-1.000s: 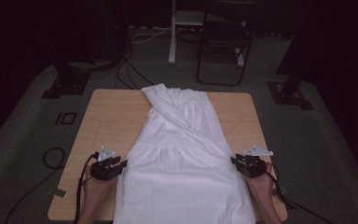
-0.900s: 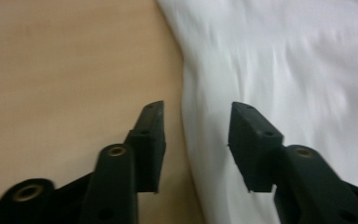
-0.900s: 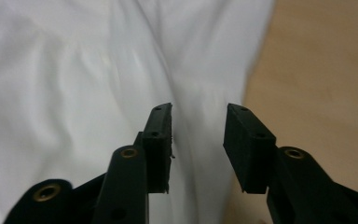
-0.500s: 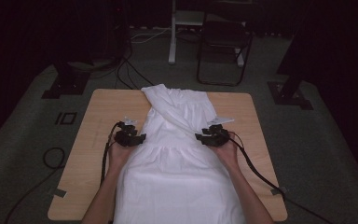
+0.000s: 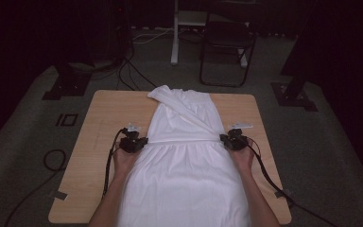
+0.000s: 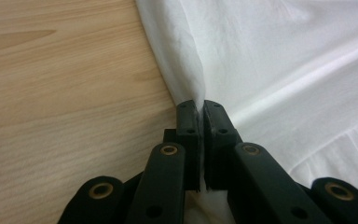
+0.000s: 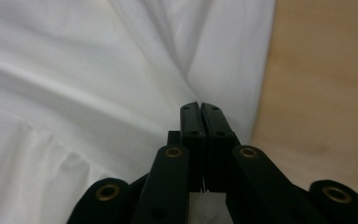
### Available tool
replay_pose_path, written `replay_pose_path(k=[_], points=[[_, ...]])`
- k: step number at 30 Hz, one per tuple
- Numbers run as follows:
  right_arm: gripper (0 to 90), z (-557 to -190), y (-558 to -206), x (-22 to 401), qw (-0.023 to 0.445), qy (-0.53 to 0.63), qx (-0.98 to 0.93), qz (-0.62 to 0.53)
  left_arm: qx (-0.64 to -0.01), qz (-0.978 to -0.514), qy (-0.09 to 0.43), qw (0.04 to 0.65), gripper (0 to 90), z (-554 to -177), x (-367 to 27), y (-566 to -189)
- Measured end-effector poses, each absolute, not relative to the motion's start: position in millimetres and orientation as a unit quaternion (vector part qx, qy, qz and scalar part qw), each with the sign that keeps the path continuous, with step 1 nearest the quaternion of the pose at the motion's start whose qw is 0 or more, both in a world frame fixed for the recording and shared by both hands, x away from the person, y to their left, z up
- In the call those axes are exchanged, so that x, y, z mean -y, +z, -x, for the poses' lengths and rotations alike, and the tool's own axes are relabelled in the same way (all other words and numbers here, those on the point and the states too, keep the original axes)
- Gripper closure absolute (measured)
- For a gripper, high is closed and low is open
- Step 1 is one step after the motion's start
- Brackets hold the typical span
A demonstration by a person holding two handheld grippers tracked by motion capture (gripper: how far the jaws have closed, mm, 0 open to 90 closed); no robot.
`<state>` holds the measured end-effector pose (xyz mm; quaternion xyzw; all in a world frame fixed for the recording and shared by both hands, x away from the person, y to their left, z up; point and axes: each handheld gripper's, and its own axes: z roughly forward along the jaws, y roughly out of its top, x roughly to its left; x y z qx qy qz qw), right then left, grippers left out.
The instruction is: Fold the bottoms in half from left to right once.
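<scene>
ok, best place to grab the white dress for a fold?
At the waist seam, one side edge each, coming in from outside. The white dress lies flat and is narrowest there, so both edges are reachable. The left gripper and right gripper are already shut on those edges.

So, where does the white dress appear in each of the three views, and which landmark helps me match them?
High view: the white dress lies along the middle of the wooden table, pinched at its waist seam by the left gripper and the right gripper.
Left gripper view: dress upper right, its edge between the shut jaws.
Right gripper view: dress on the left, likewise pinched.
Shared landmark: the gathered waist seam.
</scene>
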<state>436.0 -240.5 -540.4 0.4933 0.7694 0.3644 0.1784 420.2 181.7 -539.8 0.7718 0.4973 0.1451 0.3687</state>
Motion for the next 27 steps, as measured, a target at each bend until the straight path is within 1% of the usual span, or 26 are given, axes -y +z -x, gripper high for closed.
replay_pose_path(k=[3,7,8,9,14,17,19,20,21,22,24,25,27], points=[[88.3,-429,-548,243,0.173,0.381,-0.758,-0.501,-0.497,-0.766,0.152,0.379,86.9,-411,-185,-543],[88.3,-418,-548,243,0.18,0.381,-0.765,-0.487,-0.491,-0.767,0.16,0.381,86.8,-399,-186,-544],[88.4,-413,-549,244,0.179,0.383,-0.765,-0.486,-0.482,-0.773,0.164,0.379,86.8,-385,-186,-544],[88.6,-402,-549,246,0.171,0.387,-0.765,-0.486,-0.479,-0.775,0.164,0.377,86.8,-378,-187,-544],[89.0,-365,-549,247,0.168,0.389,-0.78,-0.462,-0.469,-0.787,0.158,0.368,86.7,-342,-187,-541],[89.0,-347,-548,251,0.149,0.388,-0.783,-0.462,-0.457,-0.797,0.154,0.363,85.2,-326,-184,-537],[88.9,-344,-547,251,0.147,0.388,-0.786,-0.459,-0.454,-0.796,0.156,0.369,79.9,-323,-184,-534],[88.9,-343,-545,252,0.148,0.391,-0.787,-0.454,-0.454,-0.796,0.156,0.369,79.9,-323,-184,-534],[88.9,-341,-533,257,0.149,0.428,-0.771,-0.448,-0.446,-0.783,0.158,0.404,73.3,-323,-185,-520],[88.9,-340,-524,260,0.149,0.449,-0.76,-0.446,-0.445,-0.78,0.161,0.409,68.3,-324,-183,-516],[88.9,-339,-504,267,0.156,0.487,-0.737,-0.443,-0.44,-0.781,0.166,0.411,62.6,-327,-179,-509],[88.9,-338,-496,269,0.162,0.496,-0.729,-0.442,-0.438,-0.783,0.17,0.408,60.2,-330,-177,-506],[88.9,-339,-488,271,0.196,0.474,-0.737,-0.44,-0.435,-0.786,0.181,0.4,56.6,-335,-171,-503]])
